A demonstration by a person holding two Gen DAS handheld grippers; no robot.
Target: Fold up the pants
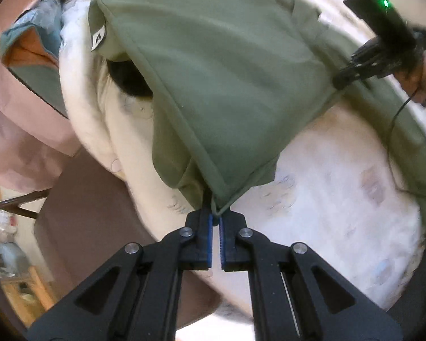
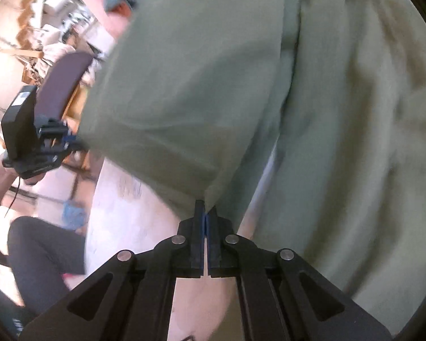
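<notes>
Olive green pants (image 1: 218,85) lie spread over a pale printed bed cover (image 1: 340,199). My left gripper (image 1: 216,216) is shut on a hemmed corner of the pants, which is pinched between its blue pads. In the left wrist view my right gripper (image 1: 340,81) grips the opposite edge of the same fold at the upper right, held by a hand. In the right wrist view the pants (image 2: 198,99) fill most of the picture, and my right gripper (image 2: 206,213) is shut on a bunched edge of the cloth. My left gripper (image 2: 68,142) shows at the far left, clamped on the fabric's corner.
A pink cloth (image 1: 17,130) and a teal-and-orange item (image 1: 28,45) lie at the bed's left side. A dark brown chair (image 1: 99,213) stands beside the bed. A person's dark-trousered leg (image 2: 42,244) is at the lower left. Cluttered shelves (image 2: 56,14) stand behind.
</notes>
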